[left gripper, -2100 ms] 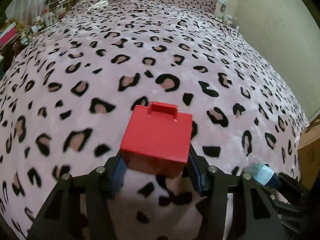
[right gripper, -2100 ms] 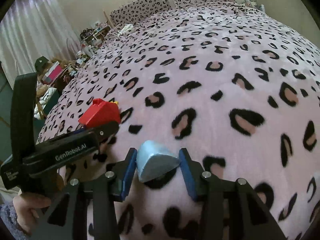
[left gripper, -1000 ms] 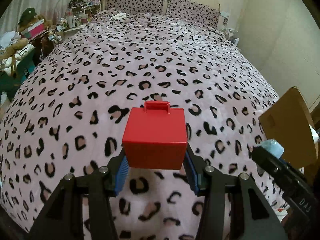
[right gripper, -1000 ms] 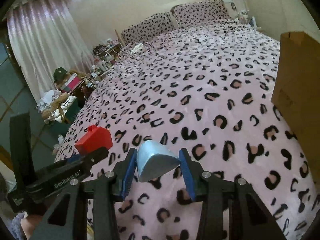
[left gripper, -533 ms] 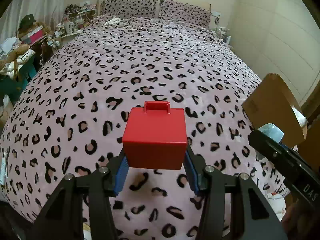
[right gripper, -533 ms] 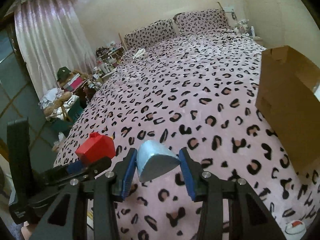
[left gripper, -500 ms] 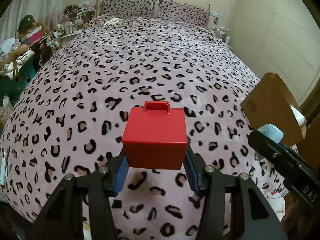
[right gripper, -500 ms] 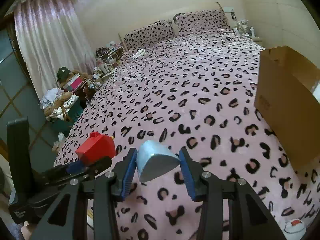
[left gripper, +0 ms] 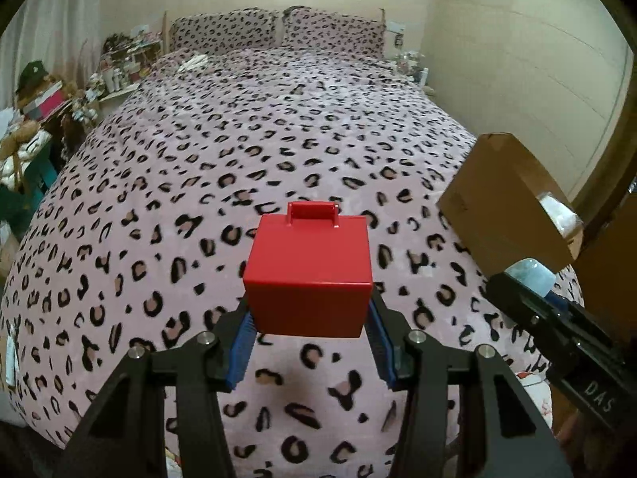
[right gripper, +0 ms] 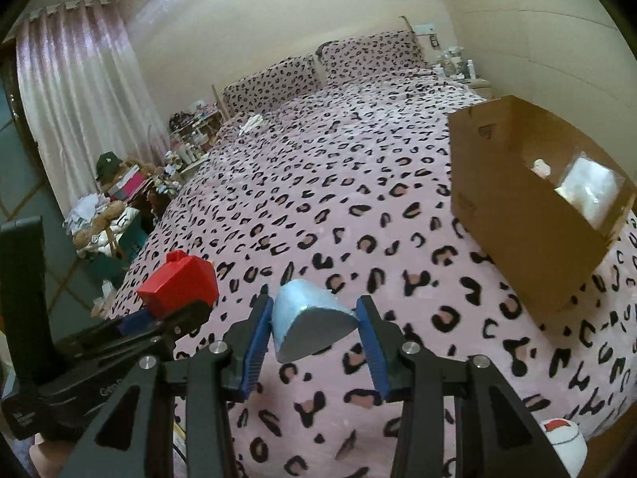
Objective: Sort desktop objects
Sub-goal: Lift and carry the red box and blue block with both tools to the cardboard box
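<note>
The left tool [left gripper: 308, 324] clenches a red handled box [left gripper: 308, 275], rigid, light-looking plastic, by its flat sides. The right tool [right gripper: 314, 336] grasps a smooth, slippery-looking blue wedge [right gripper: 308, 324]. Cardboard box [right gripper: 517, 215] at two o'clock on the bed [right gripper: 338, 183].

The wide pink leopard-print bedspread [left gripper: 247, 127] lies open ahead; an open brown cardboard box [right gripper: 529, 215] stands on its right edge.
</note>
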A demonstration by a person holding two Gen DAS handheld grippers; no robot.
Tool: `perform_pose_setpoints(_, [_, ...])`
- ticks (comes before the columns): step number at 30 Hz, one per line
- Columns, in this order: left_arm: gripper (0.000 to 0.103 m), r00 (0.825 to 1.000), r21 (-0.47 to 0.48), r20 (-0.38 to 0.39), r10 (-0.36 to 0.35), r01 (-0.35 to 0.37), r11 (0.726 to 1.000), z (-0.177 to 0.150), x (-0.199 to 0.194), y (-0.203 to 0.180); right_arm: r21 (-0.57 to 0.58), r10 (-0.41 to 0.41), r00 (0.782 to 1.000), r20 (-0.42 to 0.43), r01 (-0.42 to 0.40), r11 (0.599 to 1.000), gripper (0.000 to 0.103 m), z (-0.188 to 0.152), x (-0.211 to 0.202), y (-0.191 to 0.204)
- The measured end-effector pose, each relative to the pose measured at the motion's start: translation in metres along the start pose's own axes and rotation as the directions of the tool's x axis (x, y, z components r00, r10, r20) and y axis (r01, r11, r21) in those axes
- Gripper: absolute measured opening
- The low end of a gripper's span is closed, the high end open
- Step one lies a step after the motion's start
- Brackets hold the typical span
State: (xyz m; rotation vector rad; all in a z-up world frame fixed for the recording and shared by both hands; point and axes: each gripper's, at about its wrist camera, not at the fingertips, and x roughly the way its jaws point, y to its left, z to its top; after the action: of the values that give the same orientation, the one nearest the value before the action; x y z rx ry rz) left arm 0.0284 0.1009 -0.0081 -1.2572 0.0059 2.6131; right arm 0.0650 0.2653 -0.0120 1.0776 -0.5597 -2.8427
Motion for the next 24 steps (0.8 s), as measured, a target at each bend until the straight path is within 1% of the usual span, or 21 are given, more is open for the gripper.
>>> perform_pose_setpoints(12, [0.051,0.998,0.089,0.012,-0.068,0.067,0.994,0.012,-0.007,-0.062,0.041,-0.060,0.996,0.060,0.058,0.997,0.044,0.009,-0.035,-0.029])
perform_pose_setpoints(24, [0.051,0.993,0.160,0.005,-0.119,0.117,0.980,0.018,-0.007,-0.104,0.092,-0.113,0.988,0.101,0.104,0.990,0.044,0.014,-0.068,-0.065])
